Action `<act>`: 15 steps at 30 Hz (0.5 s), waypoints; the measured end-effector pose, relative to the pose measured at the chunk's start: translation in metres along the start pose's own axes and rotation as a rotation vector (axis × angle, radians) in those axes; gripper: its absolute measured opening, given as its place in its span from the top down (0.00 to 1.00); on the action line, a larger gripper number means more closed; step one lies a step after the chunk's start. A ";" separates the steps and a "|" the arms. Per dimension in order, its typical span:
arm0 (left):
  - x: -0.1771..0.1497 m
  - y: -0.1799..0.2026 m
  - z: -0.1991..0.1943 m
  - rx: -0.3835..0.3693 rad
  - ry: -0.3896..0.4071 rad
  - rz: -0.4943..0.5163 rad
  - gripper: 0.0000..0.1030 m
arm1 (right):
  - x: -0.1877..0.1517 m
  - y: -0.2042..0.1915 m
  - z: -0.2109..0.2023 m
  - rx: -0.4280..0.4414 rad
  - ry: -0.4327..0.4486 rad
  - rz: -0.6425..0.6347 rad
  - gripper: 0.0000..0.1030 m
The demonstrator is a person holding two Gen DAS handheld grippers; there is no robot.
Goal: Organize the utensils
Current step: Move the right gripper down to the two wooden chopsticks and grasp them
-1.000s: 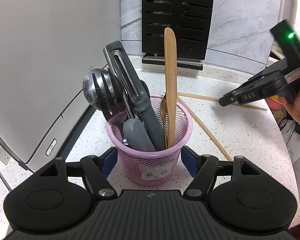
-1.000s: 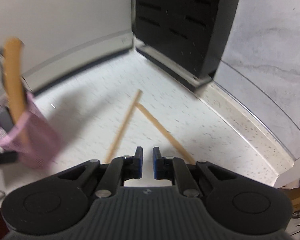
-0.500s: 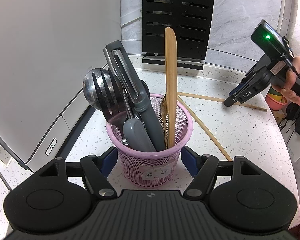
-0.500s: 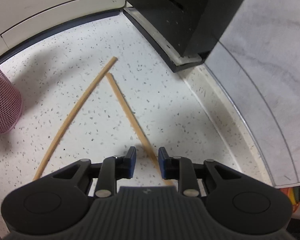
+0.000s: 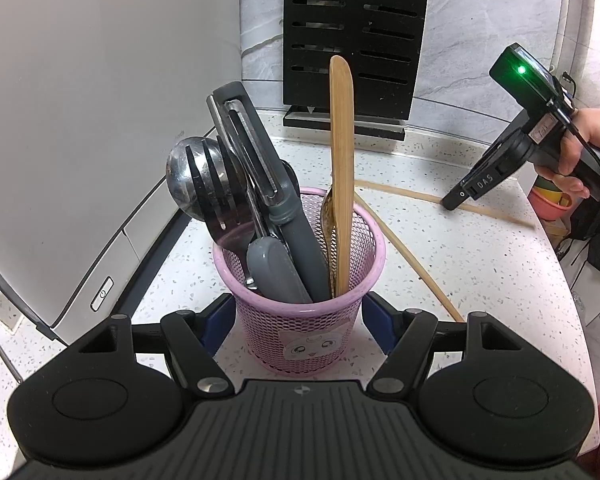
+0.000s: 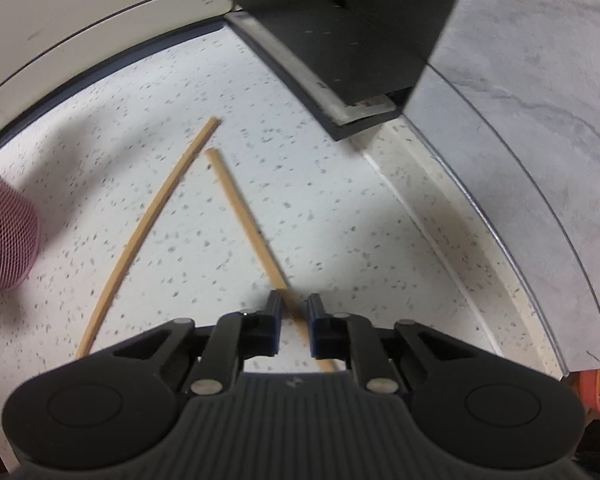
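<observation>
A pink mesh utensil cup (image 5: 300,316) stands between the fingers of my left gripper (image 5: 299,320), which touch its sides. It holds a steel spoon (image 5: 184,176), a fork, a grey peeler (image 5: 256,168) and a wooden spatula (image 5: 342,152). Two wooden chopsticks lie on the speckled counter: one (image 6: 244,216) runs between the fingers of my right gripper (image 6: 293,320), which is slightly open and low over it; the other (image 6: 148,232) lies to its left. The right gripper also shows in the left wrist view (image 5: 456,200).
A black slotted rack (image 5: 352,40) stands against the marble wall at the back. A white appliance (image 5: 80,120) fills the left side. The counter edge curves round on the right, with coloured bowls (image 5: 548,200) beyond it.
My right gripper has come down toward the counter and forward, opened a little, and now straddles the right chopstick. The left gripper and the cup have not moved.
</observation>
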State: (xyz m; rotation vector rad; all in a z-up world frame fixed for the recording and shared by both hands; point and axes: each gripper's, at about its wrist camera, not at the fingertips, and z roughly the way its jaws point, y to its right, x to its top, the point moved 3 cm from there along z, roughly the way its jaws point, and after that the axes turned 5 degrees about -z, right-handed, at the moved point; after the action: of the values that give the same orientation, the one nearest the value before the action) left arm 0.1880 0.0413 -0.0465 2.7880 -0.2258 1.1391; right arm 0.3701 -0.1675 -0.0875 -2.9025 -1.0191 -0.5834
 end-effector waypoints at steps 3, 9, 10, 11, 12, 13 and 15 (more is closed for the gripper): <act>0.000 0.000 0.000 0.000 0.000 -0.001 0.21 | 0.000 -0.009 -0.001 -0.018 -0.011 -0.011 0.98; 0.000 0.000 0.000 -0.001 0.001 -0.002 0.21 | 0.007 -0.023 -0.005 0.016 -0.005 0.065 0.98; 0.000 0.000 -0.001 0.000 0.000 -0.002 0.21 | 0.010 -0.024 -0.005 0.022 -0.007 0.091 0.98; 0.000 0.000 -0.001 0.000 0.000 -0.002 0.21 | 0.012 -0.024 -0.005 0.030 -0.013 0.129 0.98; 0.000 0.000 -0.001 0.001 -0.001 -0.002 0.21 | 0.014 -0.024 -0.004 0.046 -0.012 0.162 0.98; 0.000 0.000 -0.001 0.000 -0.002 -0.003 0.21 | 0.017 -0.024 -0.003 0.059 -0.011 0.182 0.98; 0.000 0.000 -0.001 -0.002 -0.003 -0.005 0.21 | 0.021 -0.028 -0.002 0.069 -0.017 0.208 0.98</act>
State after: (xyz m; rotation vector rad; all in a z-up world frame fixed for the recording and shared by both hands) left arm 0.1875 0.0416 -0.0454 2.7869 -0.2202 1.1336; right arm 0.3676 -0.1329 -0.0809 -2.9068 -0.7096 -0.5040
